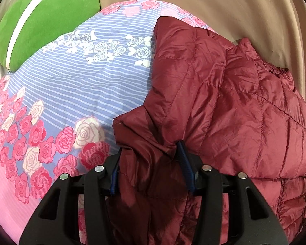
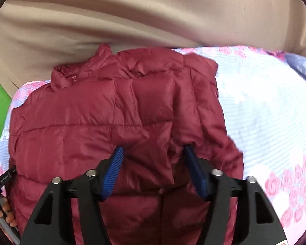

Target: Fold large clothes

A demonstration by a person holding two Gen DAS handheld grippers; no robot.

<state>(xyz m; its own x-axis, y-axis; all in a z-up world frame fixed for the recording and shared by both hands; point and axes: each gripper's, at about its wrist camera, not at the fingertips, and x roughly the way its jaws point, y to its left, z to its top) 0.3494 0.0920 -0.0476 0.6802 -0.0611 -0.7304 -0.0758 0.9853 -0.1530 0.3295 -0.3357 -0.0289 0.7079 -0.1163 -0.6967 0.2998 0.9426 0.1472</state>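
Note:
A dark red quilted jacket point(image 1: 224, 102) lies on a floral bedsheet point(image 1: 81, 91), with its collar at the far side. My left gripper point(image 1: 149, 149) is shut on a thick bunched fold at the jacket's near left edge, and fabric fills the gap between its blue pads. In the right wrist view the jacket point(image 2: 91, 112) spreads across the middle, with a sleeve folded over its right side. My right gripper point(image 2: 153, 149) hovers over the near right part, jaws apart. The left blue pad point(image 2: 114, 169) is bare. The right pad's tip sits under a sleeve fold.
A green pillow point(image 1: 47, 20) rests at the bed's far left. Beige cloth point(image 2: 132, 20) hangs behind the bed. The bedsheet point(image 2: 265, 112) lies bare to the right of the jacket. A person's hand point(image 2: 8, 214) shows at the lower left edge of the right wrist view.

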